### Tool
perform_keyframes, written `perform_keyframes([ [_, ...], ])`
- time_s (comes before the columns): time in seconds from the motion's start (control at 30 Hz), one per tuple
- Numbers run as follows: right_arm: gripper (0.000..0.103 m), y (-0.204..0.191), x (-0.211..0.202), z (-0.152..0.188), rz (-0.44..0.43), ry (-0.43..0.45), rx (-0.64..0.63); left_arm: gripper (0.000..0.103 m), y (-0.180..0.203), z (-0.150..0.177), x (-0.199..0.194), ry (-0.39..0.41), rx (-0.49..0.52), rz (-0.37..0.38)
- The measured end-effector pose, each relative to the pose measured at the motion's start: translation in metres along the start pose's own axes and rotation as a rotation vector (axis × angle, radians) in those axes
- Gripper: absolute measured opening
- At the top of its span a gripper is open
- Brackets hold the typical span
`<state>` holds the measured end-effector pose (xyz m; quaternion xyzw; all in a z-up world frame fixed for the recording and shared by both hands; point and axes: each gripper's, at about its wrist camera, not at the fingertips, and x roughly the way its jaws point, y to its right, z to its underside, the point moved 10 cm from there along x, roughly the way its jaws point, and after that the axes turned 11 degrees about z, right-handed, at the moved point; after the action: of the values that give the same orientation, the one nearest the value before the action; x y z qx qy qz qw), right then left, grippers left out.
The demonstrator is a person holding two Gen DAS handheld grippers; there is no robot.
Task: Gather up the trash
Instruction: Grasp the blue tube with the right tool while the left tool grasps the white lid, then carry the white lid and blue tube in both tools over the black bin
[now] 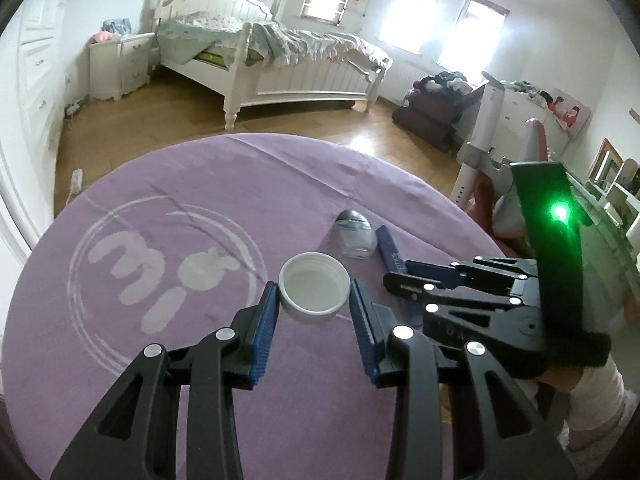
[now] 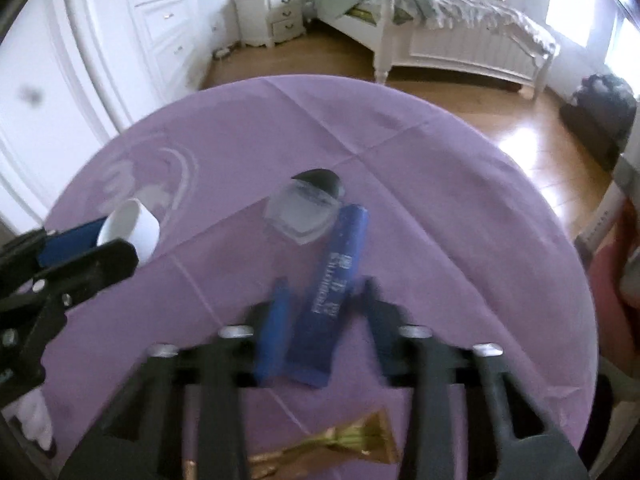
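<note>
Between right tongs [image 2: 324, 316], sachet [image 2: 332, 280] points away.

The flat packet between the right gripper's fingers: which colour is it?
Dark blue with white lettering; the flat packet shows best in the right wrist view.

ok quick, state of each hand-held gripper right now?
Left hand-held gripper: open, fingers either side of the white cap, not clamped.
Right hand-held gripper: open, straddling the blue packet, not gripping.

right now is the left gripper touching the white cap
Cannot tell. In the left wrist view the open left gripper straddles the white cap; one pad meets its rim in the image, the other shows a sliver of purple cloth.
</note>
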<state>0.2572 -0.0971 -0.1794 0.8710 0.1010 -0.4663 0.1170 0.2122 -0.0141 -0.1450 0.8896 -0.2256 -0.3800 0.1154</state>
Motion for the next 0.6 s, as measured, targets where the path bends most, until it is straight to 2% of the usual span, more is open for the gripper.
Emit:
perform_keyframes([
  [0.03, 0.017, 0.001, 0.0, 0.002, 0.01, -0.001, -0.001, 0.036, 0.004, 0.0, 0.001, 0.001, 0.002, 0.004],
  [0.1, 0.014, 0.003, -0.002, 0.003, 0.011, 0.005, 0.018, 0.036, 0.011, 0.001, 0.0, 0.005, 0.007, 0.022],
  [0.27, 0.014, 0.028, -0.038, 0.009, -0.106, 0.08, 0.175, 0.036, 0.037, -0.001, -0.003, 0.017, 0.037, 0.066],
  [0.37, 0.014, 0.06, -0.078, 0.022, -0.184, 0.163, 0.32, 0.036, 0.06, -0.004, -0.001, 0.02, 0.061, 0.1],
  [0.5, 0.014, 0.111, -0.116, 0.049, -0.19, 0.24, 0.456, 0.036, 0.113, -0.008, 0.007, 0.026, 0.132, 0.158],
  [0.6, 0.014, 0.153, -0.138, 0.073, -0.161, 0.279, 0.534, 0.036, 0.154, -0.009, 0.018, 0.024, 0.165, 0.213],
])
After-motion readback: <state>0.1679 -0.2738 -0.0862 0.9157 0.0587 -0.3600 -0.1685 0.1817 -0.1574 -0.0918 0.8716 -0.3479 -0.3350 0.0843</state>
